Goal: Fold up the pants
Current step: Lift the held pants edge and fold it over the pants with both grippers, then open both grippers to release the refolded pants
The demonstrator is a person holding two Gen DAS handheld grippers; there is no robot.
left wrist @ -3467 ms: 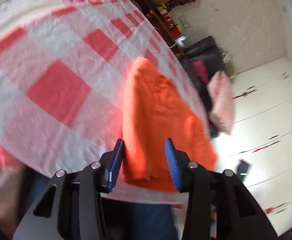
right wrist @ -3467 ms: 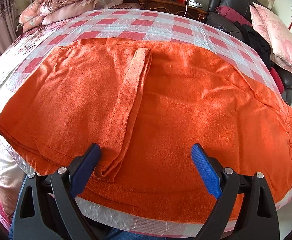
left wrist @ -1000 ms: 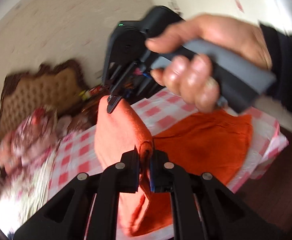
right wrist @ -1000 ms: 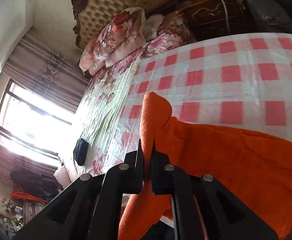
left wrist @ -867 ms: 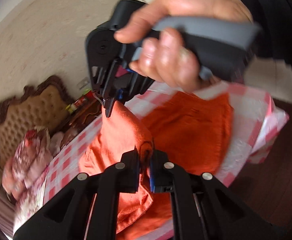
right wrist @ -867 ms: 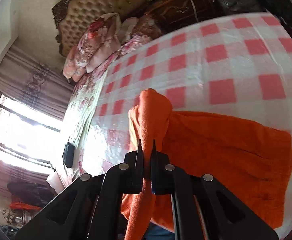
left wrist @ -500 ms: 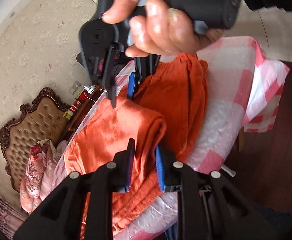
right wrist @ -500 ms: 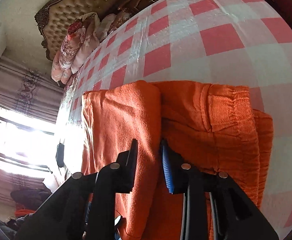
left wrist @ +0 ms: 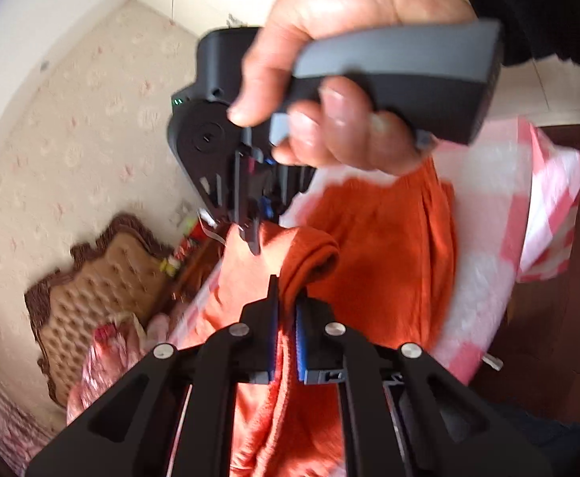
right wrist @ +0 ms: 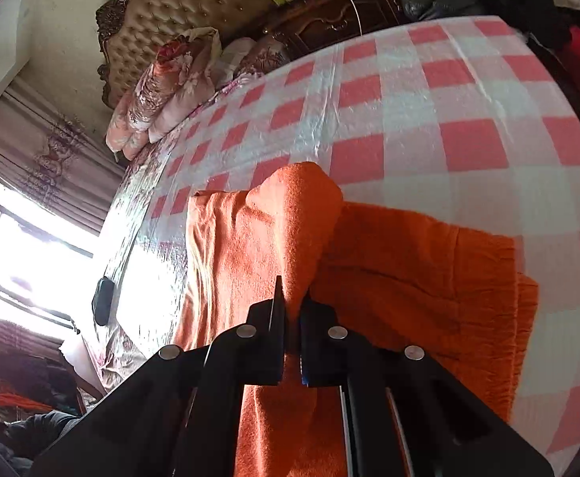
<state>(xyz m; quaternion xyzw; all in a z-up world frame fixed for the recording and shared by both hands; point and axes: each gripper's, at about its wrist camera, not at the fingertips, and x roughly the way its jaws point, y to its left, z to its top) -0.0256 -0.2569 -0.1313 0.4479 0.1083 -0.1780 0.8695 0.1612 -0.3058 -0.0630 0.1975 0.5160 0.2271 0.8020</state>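
2 grippers, left gripper (left wrist: 286,318) and right gripper (right wrist: 292,318), each pinch the orange pants (right wrist: 409,270).

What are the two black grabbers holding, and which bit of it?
Both hold the orange pants. The left gripper and right gripper each pinch a raised fold of cloth; which part of the pants cannot be told.

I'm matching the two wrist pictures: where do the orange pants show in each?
Left wrist: orange pants centre to bottom, pinched in the left tongs.
Right wrist: pants lower centre, pinched in the right tongs.
Shared landmark: tufted headboard.
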